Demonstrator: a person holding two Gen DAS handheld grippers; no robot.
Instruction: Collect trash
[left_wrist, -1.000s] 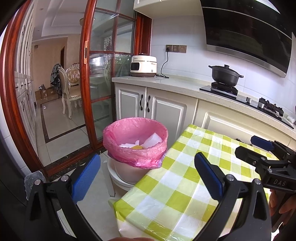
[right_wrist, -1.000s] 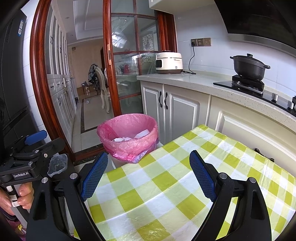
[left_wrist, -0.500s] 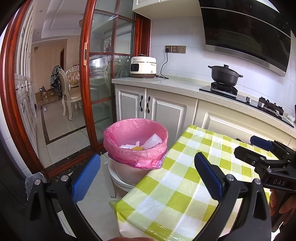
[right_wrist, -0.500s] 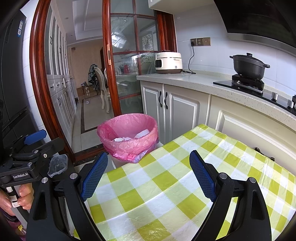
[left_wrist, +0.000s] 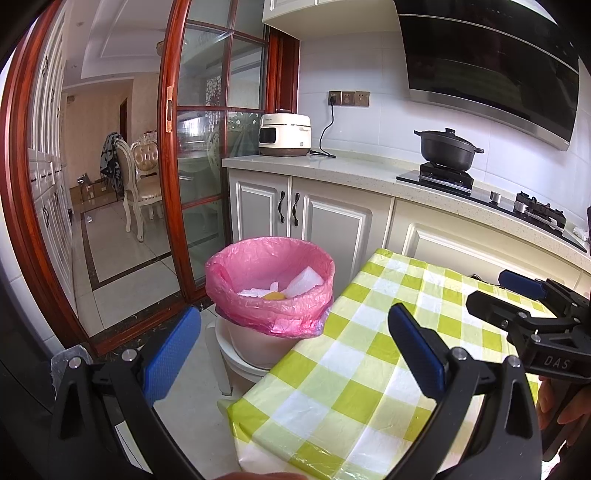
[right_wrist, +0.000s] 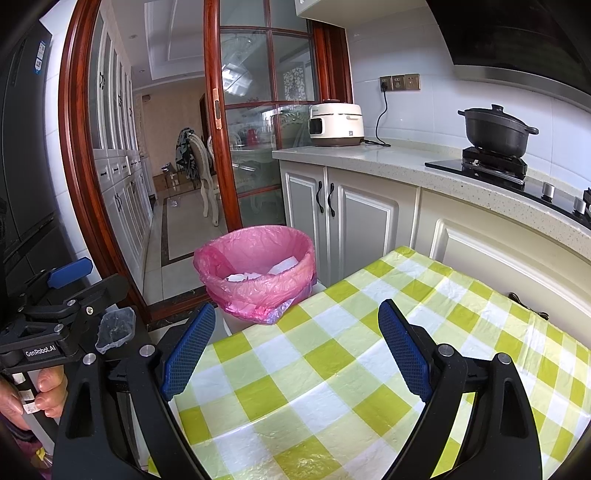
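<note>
A bin lined with a pink bag (left_wrist: 269, 291) stands on the floor by the far left corner of the table; it also shows in the right wrist view (right_wrist: 255, 269). White paper scraps and a yellow bit (left_wrist: 275, 295) lie inside it. My left gripper (left_wrist: 291, 350) is open and empty, held over the table's left edge just short of the bin. My right gripper (right_wrist: 295, 343) is open and empty above the tablecloth. Each gripper shows at the edge of the other's view, the right one (left_wrist: 535, 310) and the left one (right_wrist: 70, 295).
The table has a green-and-white checked cloth (right_wrist: 369, 350). White kitchen cabinets (left_wrist: 332, 221) with a countertop run behind it, with a rice cooker (left_wrist: 284, 134) and a black pot (left_wrist: 447, 149) on the hob. A red-framed glass sliding door (left_wrist: 218, 166) stands left of the bin.
The left wrist view has shifted very slightly; both grippers stay open and almost still. Nothing in the bin or on the table has moved.
</note>
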